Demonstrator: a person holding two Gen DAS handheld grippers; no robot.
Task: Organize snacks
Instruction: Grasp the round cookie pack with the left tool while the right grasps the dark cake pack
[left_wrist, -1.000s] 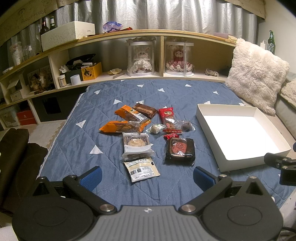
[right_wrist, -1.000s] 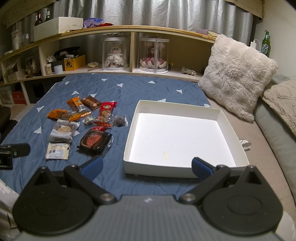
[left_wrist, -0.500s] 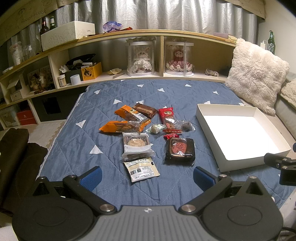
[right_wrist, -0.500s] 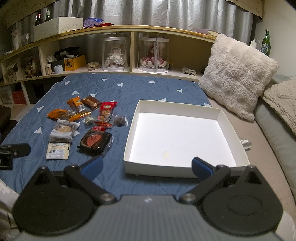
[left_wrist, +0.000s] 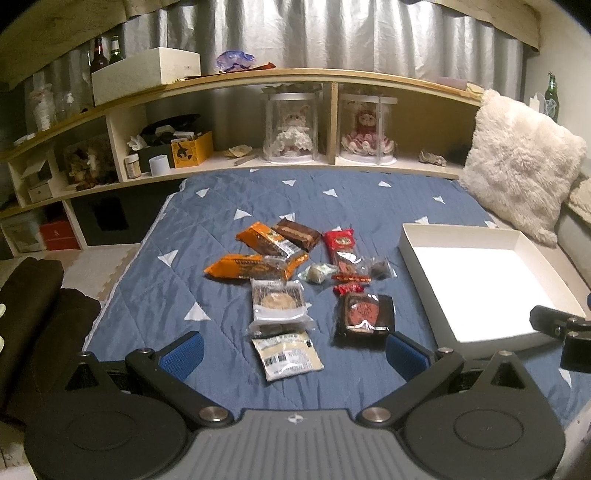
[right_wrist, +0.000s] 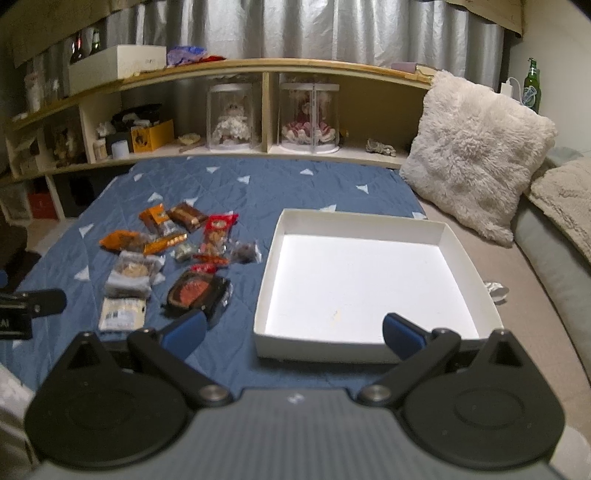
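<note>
While both jaws stood spread and empty, I saw the snacks (left_wrist: 295, 280) lying on the bed quilt (left_wrist: 207, 229) straight ahead of my left gripper (left_wrist: 294, 350), nearer it than the right gripper (right_wrist: 291, 328), which faced the white box (right_wrist: 354, 221).

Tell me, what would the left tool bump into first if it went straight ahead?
Probably the pale barcode packet, lying nearest between the open left tool fingers; depth is hard to judge.
</note>
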